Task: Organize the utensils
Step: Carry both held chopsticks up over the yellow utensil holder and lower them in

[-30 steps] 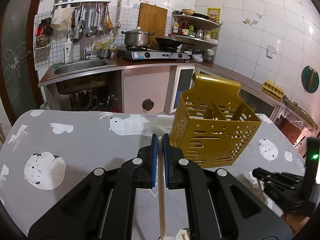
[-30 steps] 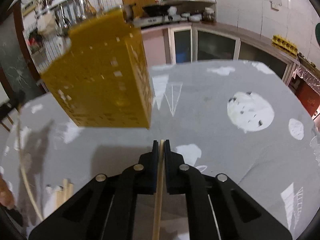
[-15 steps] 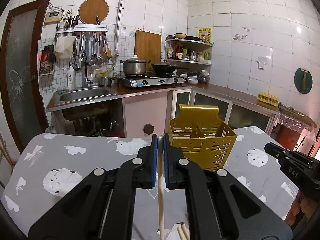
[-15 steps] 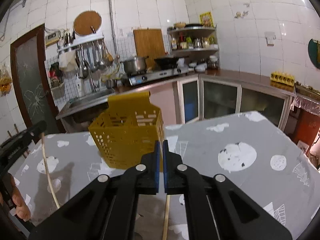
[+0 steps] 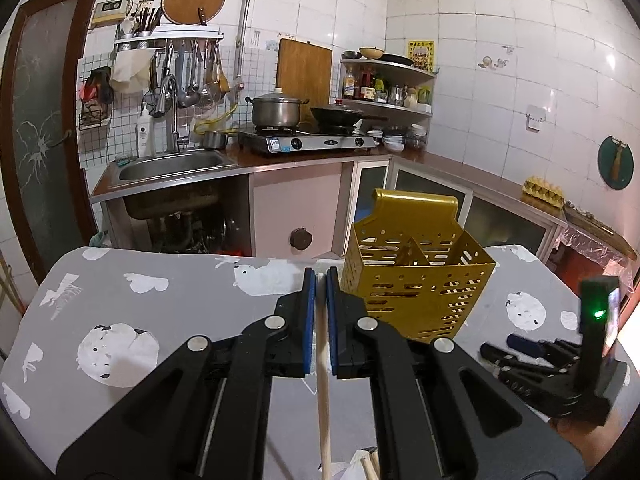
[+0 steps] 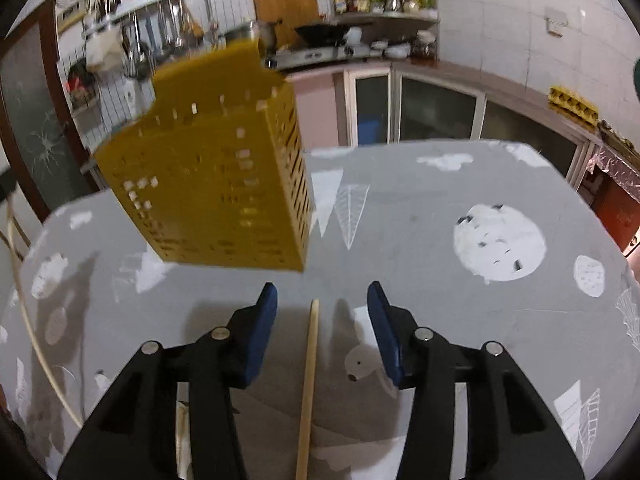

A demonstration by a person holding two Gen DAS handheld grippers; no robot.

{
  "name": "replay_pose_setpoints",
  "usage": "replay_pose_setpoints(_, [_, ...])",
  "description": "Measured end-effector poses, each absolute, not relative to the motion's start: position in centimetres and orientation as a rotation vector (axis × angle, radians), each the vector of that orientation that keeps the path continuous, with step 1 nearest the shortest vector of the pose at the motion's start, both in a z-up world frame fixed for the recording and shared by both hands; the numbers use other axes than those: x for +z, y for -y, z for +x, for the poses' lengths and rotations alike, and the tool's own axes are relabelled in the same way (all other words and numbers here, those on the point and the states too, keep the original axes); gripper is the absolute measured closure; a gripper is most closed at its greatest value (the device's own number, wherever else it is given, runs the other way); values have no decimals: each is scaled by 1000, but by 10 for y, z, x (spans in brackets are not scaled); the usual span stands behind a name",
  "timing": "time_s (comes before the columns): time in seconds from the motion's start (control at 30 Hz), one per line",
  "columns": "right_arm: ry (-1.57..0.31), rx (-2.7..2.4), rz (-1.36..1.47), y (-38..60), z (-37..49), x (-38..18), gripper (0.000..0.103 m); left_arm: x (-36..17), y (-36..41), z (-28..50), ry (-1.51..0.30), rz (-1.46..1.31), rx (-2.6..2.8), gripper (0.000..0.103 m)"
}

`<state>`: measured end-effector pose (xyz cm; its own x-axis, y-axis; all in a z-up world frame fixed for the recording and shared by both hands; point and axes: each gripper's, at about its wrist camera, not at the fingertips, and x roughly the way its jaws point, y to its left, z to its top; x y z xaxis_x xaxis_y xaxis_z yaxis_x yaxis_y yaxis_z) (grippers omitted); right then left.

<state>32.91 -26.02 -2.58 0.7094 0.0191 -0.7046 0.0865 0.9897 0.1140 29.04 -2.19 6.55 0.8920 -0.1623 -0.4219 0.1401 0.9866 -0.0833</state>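
1. Left gripper [image 5: 321, 280] clenched on a wooden chopstick [image 5: 322, 392], stick running btwn the blue pads toward cam
2. Right gripper [image 6: 322, 304] jaws just been opening; second chopstick [image 6: 307, 384] lies btwn them, pads not touching it
3. Yellow utensil holder [image 5: 416, 276] upright on grey table [image 5: 168, 312], just beyond both grippers

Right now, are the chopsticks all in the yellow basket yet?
Not yet. The yellow basket stands on the table, and no chopstick visibly sticks out of it. The left gripper is shut on one chopstick. The right gripper has just been opening; another chopstick lies loose between its jaws.
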Motion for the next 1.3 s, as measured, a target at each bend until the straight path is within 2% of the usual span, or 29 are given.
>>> replay_pose_setpoints(0.07, [-820, -32, 136, 257, 336, -33, 69, 65, 22, 294, -449, -55, -160, 99])
replay_pose_setpoints(0.13, [-857, -36, 118, 252, 344, -43, 72, 63, 23, 297, -456, -61, -162, 99])
replay_pose_setpoints(0.2, [-890, -39, 115, 250, 351, -51, 84, 61, 24, 300, -461, -61, -164, 99])
replay_pose_setpoints(0.33, [-892, -61, 111, 250, 354, -53, 96, 58, 26, 301, -458, -51, -162, 99])
replay_pose_setpoints(0.63, [-803, -44, 122, 251, 336, -27, 98, 56, 26, 303, -457, -48, -157, 99])
replay_pose_setpoints(0.97, [-494, -21, 144, 252, 265, 49, 98, 65, 27, 284, -411, -39, -156, 99])
replay_pose_setpoints(1.3, [-265, -21, 125, 253, 226, 88, 98, 82, 18, 261, -329, -69, -153, 99])
